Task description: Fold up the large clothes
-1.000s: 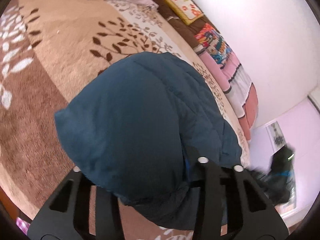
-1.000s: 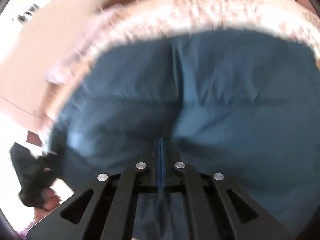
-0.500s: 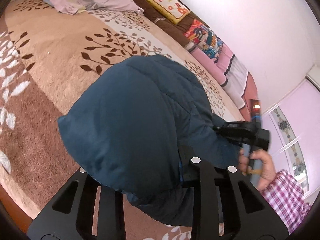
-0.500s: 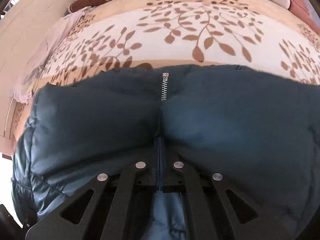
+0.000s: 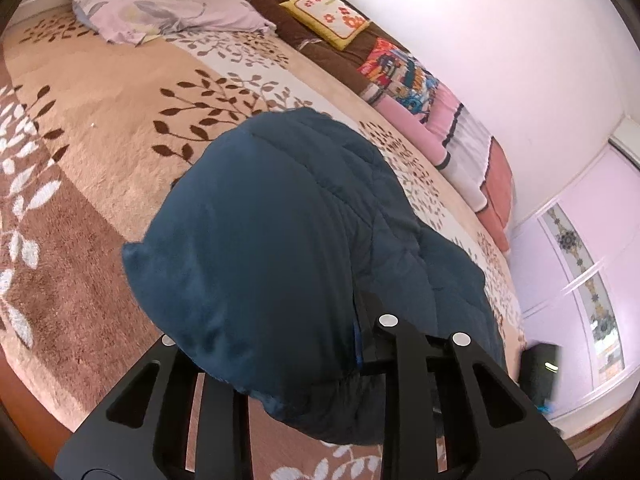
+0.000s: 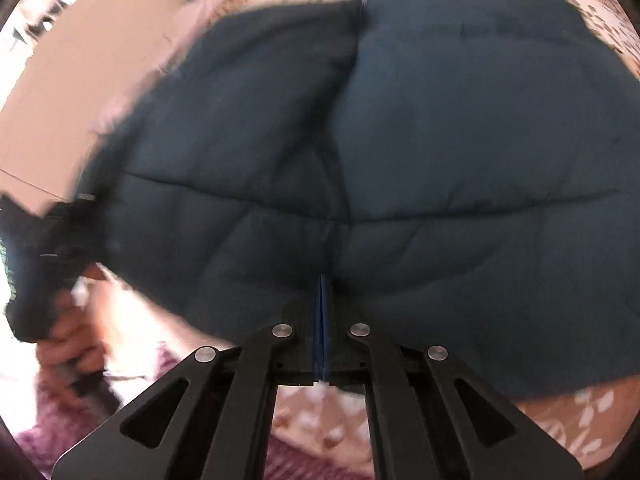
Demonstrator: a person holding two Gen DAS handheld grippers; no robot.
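Right tongs (image 6: 322, 320): shut tight on a thin blue edge of the jacket (image 6: 400, 160), low in the middle of the right wrist view.
Left tongs (image 5: 280, 344): closing, with a thick fold of the jacket (image 5: 280, 248) draped between and over them; the cloth hides the tips, and whether the pads press it cannot be told.
Jacket: dark blue and quilted, held up over the bed (image 5: 100, 128), filling the centre of both views.
Only in the right view: the jacket's centre seam running up from the tongs; at the lower left a hand (image 6: 68, 344) gripping a black handle, badly blurred.
Only in the left view: the leaf-patterned blanket spread on the bed, a lilac pillow (image 5: 168, 12) at the upper left, a yellow cushion (image 5: 328, 16) and folded bedding (image 5: 440, 120) along the white wall, a wardrobe (image 5: 580, 280) at the right.
Hard to make out: the dark shape at the left view's lower right; the right view is smeared all over.
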